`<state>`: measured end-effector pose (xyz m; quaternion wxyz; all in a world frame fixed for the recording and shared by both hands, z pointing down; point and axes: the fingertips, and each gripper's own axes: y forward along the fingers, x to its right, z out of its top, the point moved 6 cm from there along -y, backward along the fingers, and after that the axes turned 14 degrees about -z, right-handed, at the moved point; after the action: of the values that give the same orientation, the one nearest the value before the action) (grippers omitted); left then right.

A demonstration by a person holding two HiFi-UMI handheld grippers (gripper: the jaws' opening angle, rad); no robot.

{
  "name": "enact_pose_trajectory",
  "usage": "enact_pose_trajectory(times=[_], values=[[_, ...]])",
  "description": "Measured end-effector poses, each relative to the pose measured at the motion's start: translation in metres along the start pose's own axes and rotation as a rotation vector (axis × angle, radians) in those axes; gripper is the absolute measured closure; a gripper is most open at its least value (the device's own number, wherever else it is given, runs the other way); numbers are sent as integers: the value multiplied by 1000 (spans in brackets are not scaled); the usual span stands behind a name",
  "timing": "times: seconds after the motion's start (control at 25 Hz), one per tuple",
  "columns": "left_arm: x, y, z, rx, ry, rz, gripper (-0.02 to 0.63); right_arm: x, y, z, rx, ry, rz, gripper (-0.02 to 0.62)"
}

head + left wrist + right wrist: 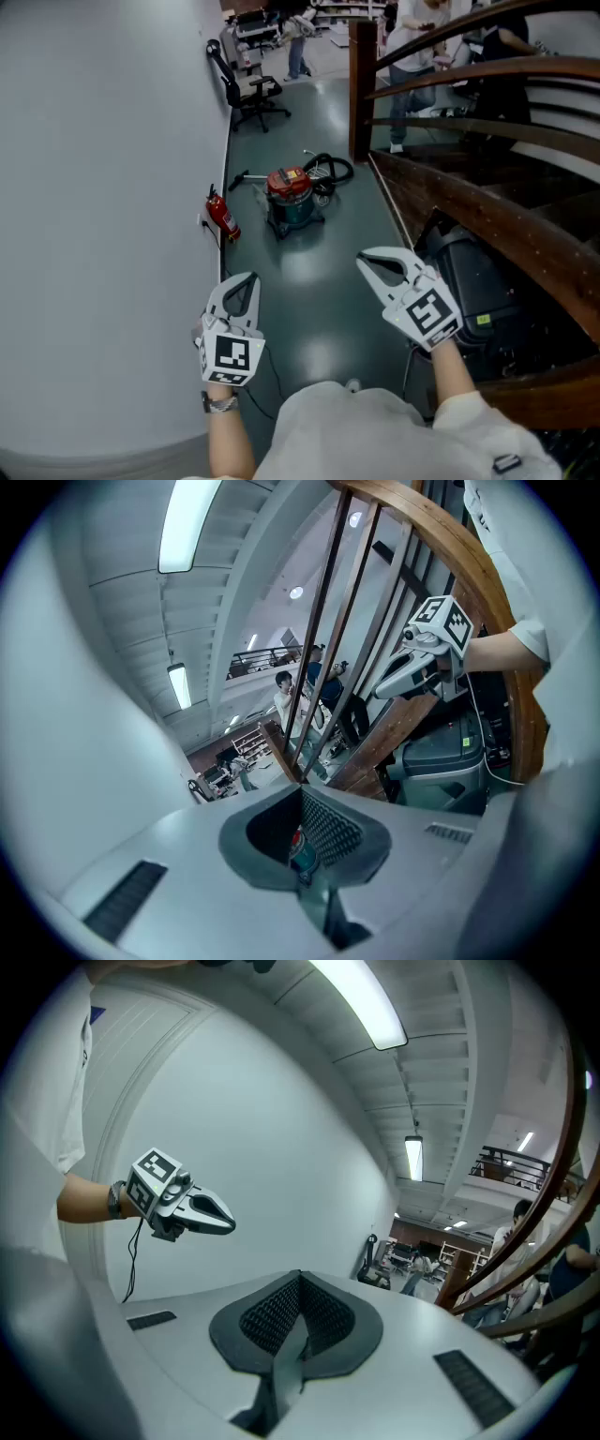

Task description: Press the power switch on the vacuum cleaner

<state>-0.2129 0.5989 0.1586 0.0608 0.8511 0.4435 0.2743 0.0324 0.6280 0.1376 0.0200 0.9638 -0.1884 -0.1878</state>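
So, the left hand-held gripper and right hand-held gripper are both pressed together, empty. The red-topped teal canister vacuum cleaner sits on the dark floor well ahead, near its left edge.

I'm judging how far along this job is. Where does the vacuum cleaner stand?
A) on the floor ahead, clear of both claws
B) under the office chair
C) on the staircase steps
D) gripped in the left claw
A: the vacuum cleaner stands on the floor beyond the left claw and the right claw, and neither touches it.
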Motion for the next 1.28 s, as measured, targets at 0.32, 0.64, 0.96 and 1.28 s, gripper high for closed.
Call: enact_pose_trajectory(times=[0.32, 0.64, 0.96, 1.28], values=[[7, 4, -2, -9, -11, -3, 609, 0, 0, -6, -9, 7, 22, 568], [15, 7, 1, -8, -24, -17, 609, -6, -9, -3, 52, 10, 100, 568], [26, 15, 2, -19, -38, -27, 609, 4, -12, -16, 33, 29, 109, 568], [45, 32, 8, -32, -62, -21, 609, 23, -27, -26, 70, 78, 151, 568]])
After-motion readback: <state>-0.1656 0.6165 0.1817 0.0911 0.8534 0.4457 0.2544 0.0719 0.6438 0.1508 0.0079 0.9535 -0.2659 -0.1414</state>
